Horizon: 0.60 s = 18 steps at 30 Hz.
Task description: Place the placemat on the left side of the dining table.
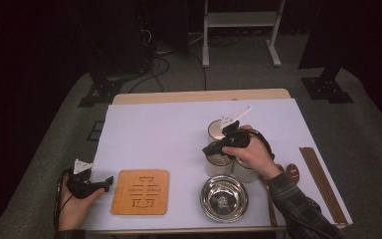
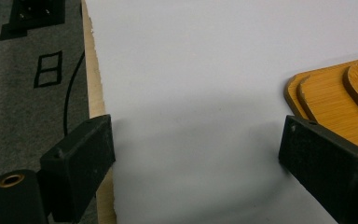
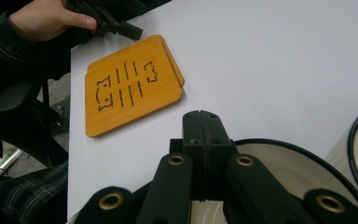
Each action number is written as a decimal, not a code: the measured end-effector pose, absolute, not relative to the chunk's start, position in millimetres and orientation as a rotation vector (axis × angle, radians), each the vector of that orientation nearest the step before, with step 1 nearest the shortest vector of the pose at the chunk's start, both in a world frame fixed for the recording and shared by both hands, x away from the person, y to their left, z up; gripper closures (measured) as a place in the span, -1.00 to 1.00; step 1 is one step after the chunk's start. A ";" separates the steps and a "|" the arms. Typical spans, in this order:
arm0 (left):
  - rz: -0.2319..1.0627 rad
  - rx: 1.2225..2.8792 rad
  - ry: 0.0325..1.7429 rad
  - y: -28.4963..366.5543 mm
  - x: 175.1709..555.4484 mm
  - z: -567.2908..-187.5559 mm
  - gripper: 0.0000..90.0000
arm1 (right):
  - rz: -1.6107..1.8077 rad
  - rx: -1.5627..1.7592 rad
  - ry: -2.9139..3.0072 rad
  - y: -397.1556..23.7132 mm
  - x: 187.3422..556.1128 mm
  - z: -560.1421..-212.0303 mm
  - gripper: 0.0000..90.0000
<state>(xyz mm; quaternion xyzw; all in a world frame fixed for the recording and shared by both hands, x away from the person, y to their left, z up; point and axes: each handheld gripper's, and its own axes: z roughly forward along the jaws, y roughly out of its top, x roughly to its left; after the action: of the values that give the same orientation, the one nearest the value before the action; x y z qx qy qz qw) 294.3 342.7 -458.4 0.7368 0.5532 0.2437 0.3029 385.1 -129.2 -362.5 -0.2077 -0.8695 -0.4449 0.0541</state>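
My right gripper (image 1: 208, 149) hovers over a cluster of three cream cups with dark rims (image 1: 218, 165), jaws pressed flat together with nothing between them. In the right gripper view the right gripper (image 3: 200, 125) sits just above the nearest cup's rim (image 3: 303, 157). At the table's left front edge my left gripper (image 1: 107, 182) rests open beside a bamboo trivet (image 1: 141, 191). The left gripper view has the left gripper (image 2: 196, 154) standing wide over bare white sheet, the trivet (image 2: 340, 98) by its right jaw.
A steel bowl (image 1: 224, 197) stands at the front, just below the cups. Dark chopsticks (image 1: 323, 181) lie along the right edge, and a brown wooden spoon (image 1: 292, 173) lies near the right forearm. The white sheet (image 1: 164, 129) covers the table.
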 end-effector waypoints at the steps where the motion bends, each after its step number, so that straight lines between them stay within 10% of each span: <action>1: 0.646 1.953 1.466 342.7 294.3 -458.5 -0.79 | -1.354 -0.625 -2.642 -127.3 384.7 -363.1 0.99; 18: 0.647 1.954 1.466 342.6 294.3 -458.4 -0.79 | -1.346 -0.591 -2.642 -111.1 379.0 -366.2 0.98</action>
<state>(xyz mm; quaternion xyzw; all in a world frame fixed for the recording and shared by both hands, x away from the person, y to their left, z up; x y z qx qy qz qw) 294.3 342.6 -458.4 0.7370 0.5530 0.2440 0.3026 379.0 -111.1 -366.2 -0.1951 -0.8724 -0.4443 0.0589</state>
